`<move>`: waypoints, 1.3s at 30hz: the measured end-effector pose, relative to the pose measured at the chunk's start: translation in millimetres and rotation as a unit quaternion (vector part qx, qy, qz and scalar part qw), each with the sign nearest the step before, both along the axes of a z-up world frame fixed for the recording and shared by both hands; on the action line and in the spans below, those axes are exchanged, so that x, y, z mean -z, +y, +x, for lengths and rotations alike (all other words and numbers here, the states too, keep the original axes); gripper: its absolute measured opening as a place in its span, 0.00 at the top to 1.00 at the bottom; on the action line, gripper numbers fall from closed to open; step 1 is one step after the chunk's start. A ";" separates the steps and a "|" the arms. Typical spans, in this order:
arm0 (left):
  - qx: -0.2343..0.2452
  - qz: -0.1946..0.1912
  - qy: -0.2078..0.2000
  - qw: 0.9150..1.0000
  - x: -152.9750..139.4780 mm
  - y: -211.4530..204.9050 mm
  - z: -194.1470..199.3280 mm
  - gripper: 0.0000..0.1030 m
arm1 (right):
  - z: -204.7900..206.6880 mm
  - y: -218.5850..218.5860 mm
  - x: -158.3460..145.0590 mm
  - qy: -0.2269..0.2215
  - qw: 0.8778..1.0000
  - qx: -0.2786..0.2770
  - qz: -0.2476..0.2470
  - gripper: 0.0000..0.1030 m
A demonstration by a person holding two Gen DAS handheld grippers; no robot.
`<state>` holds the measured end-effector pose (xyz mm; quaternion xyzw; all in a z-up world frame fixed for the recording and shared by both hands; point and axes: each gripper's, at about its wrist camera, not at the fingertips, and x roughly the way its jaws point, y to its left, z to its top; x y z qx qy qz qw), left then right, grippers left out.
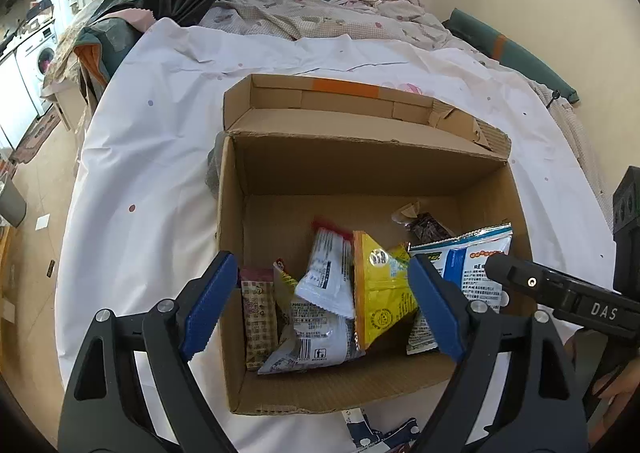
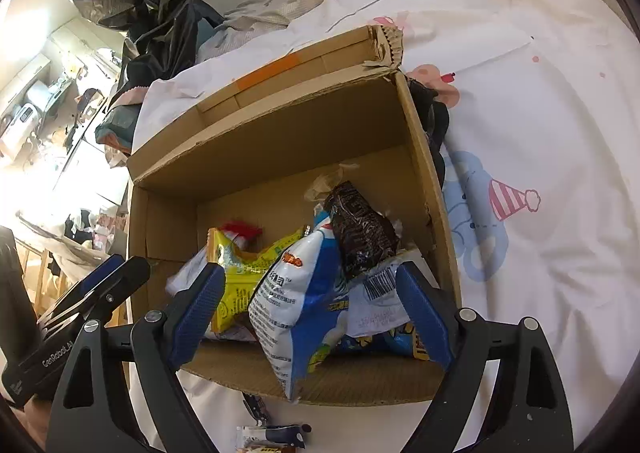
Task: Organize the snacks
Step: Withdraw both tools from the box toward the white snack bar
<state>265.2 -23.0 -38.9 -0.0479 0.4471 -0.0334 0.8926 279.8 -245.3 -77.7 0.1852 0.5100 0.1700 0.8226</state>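
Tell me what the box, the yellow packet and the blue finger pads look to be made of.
Box: corrugated cardboard, matte brown; fluting shows along its torn edges. Yellow packet: likely thin plastic or foil film, glossy; it creases and catches glare. Finger pads: probably rubber or soft plastic, matte blue with a fine ribbed texture.
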 end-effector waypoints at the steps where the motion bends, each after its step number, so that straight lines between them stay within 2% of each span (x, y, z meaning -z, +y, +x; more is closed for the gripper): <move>1: -0.003 0.003 0.000 1.000 0.6 0.0 -1.0 0.18 | -0.2 0.4 -1.0 -0.002 1.000 -0.003 -0.001 0.13; 5: 0.001 0.029 -0.012 1.000 -0.5 -1.3 -8.2 0.18 | -6.7 1.1 -11.0 -0.018 1.000 -0.009 -0.008 0.13; 8: -0.002 0.027 -0.021 0.999 -3.2 2.0 -13.0 0.18 | -15.9 0.8 -20.1 -0.031 0.999 -0.011 -0.005 0.13; 13: -0.009 0.015 -0.014 1.000 -6.6 5.8 -20.5 0.18 | -27.4 1.4 -24.4 -0.031 0.999 -0.016 -0.005 0.13; 17: 0.005 0.032 -0.020 0.999 -14.7 2.8 -31.6 0.18 | -40.9 -5.0 -32.6 -0.040 0.999 -0.012 -0.014 0.13; 31: -0.033 0.016 0.005 0.999 -14.5 30.6 -74.9 0.18 | -80.5 -24.3 -31.6 -0.018 1.000 0.010 0.005 0.13; 39: -0.054 0.003 0.025 0.998 -7.3 41.6 -95.4 0.18 | -104.7 -14.7 -23.7 0.002 1.000 -0.007 -0.001 0.13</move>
